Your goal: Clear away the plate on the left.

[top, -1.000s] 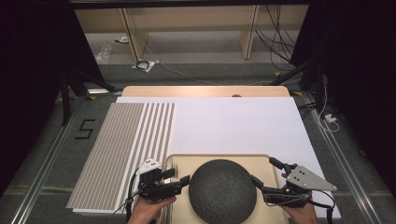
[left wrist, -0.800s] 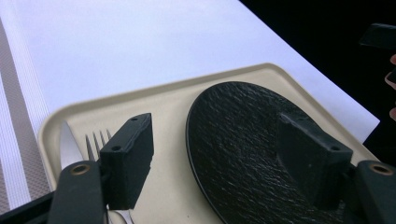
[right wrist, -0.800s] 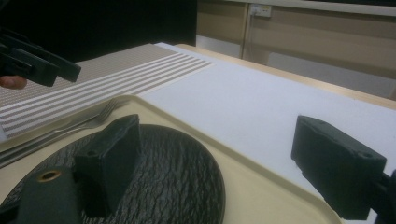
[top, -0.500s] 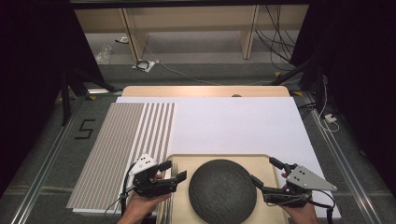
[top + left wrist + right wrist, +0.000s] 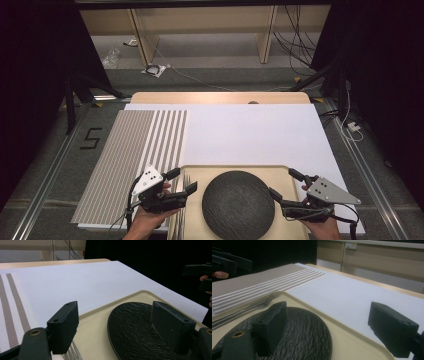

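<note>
**Left gripper released, both grippers flank the plate**

Change of state: one second ago the left gripper (image 5: 186,183) lay at the plate's 9 o'clock edge with narrower jaws. It has since drawn slightly back toward 8 o'clock, and its jaws have just been opening. They now stand wide with nothing between the pads; in the left gripper view the plate rim and fork tines lie below the gap, untouched. The right gripper (image 5: 284,187) has kept its place at the plate's 3 o'clock edge, jaws spread wide and empty.

Meaning for the work: judged from the wide jaws on both sides, the plate is currently unheld, and a fresh grasp of the plate or the cutlery would be required next.

Location: the black plate (image 5: 238,204) lies flat in the beige tray (image 5: 235,170), at the 6 o'clock edge of the worktop (image 5: 250,132).

Inventory:
- Plates: one.
- Trays: one.
- Forks (image 5: 249,307): at least one, at the tray's 9 o'clock side; whether more cutlery lies beside it cannot be told.
- Striped placemats (image 5: 132,155): one, at the tray's 10 o'clock.
- Grippers: two.
</note>
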The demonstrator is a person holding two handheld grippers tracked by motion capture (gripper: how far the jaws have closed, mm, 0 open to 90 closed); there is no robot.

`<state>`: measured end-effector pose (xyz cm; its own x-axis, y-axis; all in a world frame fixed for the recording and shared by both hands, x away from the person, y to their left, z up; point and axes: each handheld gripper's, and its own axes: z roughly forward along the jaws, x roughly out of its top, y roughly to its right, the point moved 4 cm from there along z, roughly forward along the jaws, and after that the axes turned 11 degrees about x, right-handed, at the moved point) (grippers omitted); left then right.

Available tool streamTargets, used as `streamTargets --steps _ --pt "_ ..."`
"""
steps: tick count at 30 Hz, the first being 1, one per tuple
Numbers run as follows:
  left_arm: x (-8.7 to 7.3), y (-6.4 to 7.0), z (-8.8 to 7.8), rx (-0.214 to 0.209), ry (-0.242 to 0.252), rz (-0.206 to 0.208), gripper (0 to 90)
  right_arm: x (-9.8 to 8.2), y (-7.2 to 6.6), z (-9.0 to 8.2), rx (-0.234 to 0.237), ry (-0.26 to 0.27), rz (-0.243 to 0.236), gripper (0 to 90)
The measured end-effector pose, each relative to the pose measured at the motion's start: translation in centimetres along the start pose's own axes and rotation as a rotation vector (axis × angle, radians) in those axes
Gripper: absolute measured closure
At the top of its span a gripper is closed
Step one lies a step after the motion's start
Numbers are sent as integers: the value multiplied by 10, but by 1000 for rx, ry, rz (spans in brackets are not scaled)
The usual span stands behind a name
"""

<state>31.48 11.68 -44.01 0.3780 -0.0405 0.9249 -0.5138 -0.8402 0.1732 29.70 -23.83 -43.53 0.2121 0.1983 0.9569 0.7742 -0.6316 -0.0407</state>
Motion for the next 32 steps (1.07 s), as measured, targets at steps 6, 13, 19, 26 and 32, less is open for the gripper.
streamTargets --steps 6,13,19,26,32 --pt "-2 -2 -3 9 43 34 218 0 0 0 1 4 -2 168" --pt "-1 -2 -5 14 51 19 184 1 0 -1 -1 4 1 168" --pt "-1 -4 -6 23 61 18 170 1 0 -1 -4 7 -4 168" --pt "0 -3 -7 21 75 28 168 1 0 -2 -5 8 -4 168" --pt "0 -3 -7 30 81 42 168 1 0 -2 -4 11 -4 168"
